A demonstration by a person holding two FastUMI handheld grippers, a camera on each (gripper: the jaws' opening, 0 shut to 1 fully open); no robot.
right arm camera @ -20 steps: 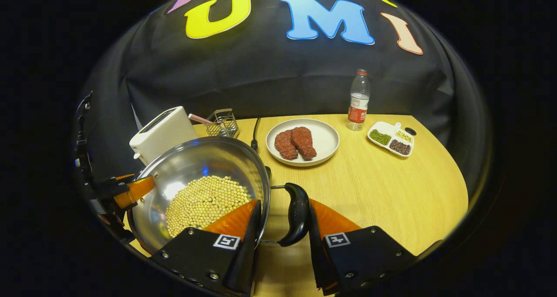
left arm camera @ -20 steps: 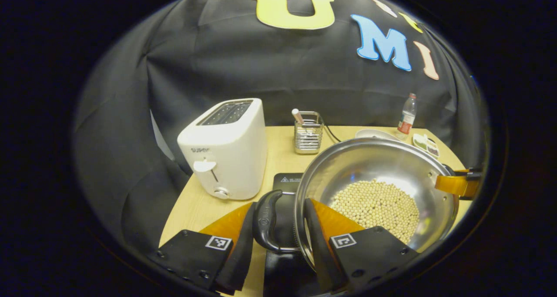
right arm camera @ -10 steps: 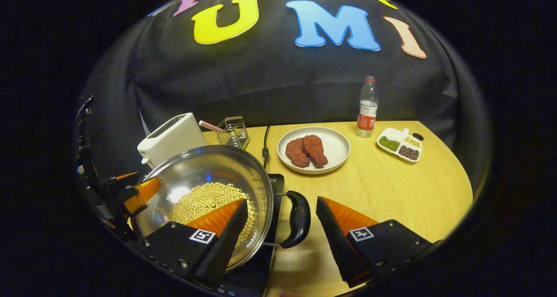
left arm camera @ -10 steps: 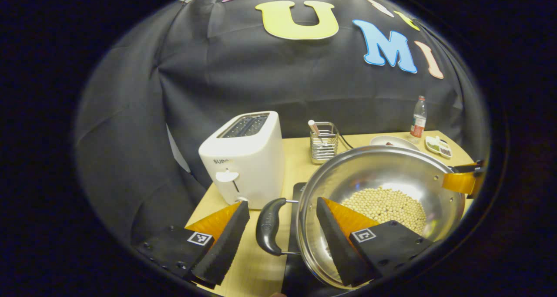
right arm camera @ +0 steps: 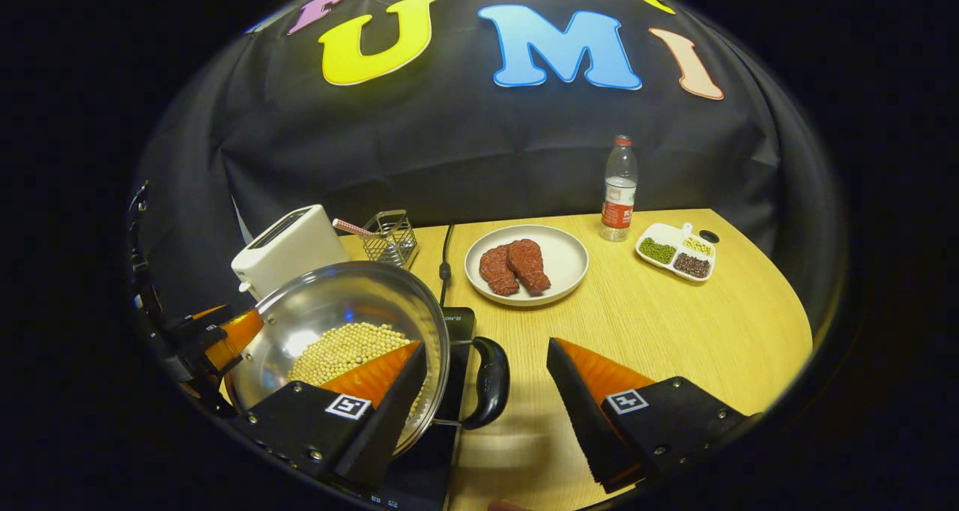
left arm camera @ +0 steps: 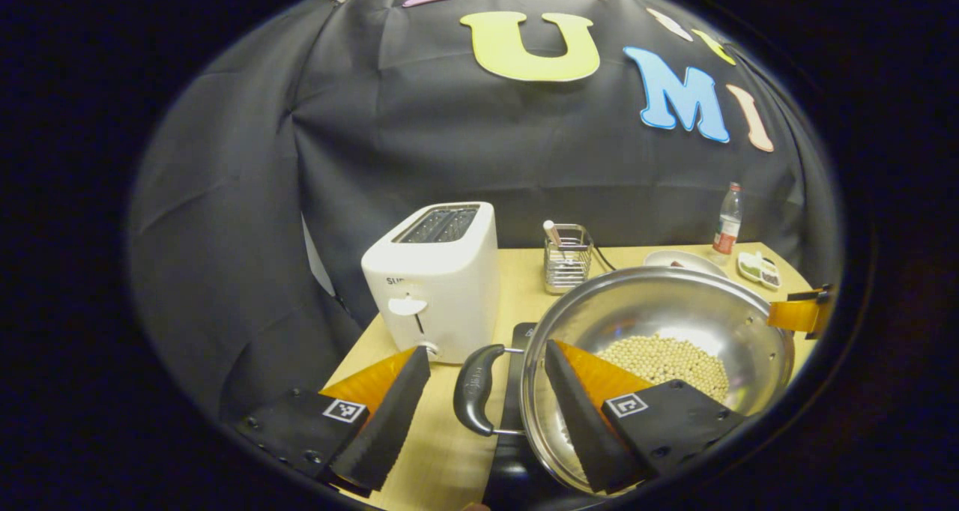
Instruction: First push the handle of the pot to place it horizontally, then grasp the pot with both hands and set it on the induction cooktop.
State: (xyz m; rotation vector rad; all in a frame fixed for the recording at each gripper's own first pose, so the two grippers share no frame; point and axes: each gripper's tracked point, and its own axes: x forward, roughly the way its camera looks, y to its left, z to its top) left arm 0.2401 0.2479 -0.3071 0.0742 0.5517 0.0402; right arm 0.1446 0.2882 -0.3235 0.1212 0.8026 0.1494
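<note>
Both claws have spread apart and let go of the pot (left arm camera: 659, 339)'s handles, the left claw (left arm camera: 479, 413) and right claw (right arm camera: 479, 413) each backing away. The pot rests on the induction cooktop (right arm camera: 457, 324), so the task looks finished.

A mock kitchen booth: black cloth wall (right arm camera: 464, 151) behind a light wooden table (right arm camera: 674, 324) bearing a white two-slot toaster (left arm camera: 438, 279) at its left edge.

Induction cooktop (right arm camera: 458, 324) mostly under pot (right arm camera: 330, 309).
</note>
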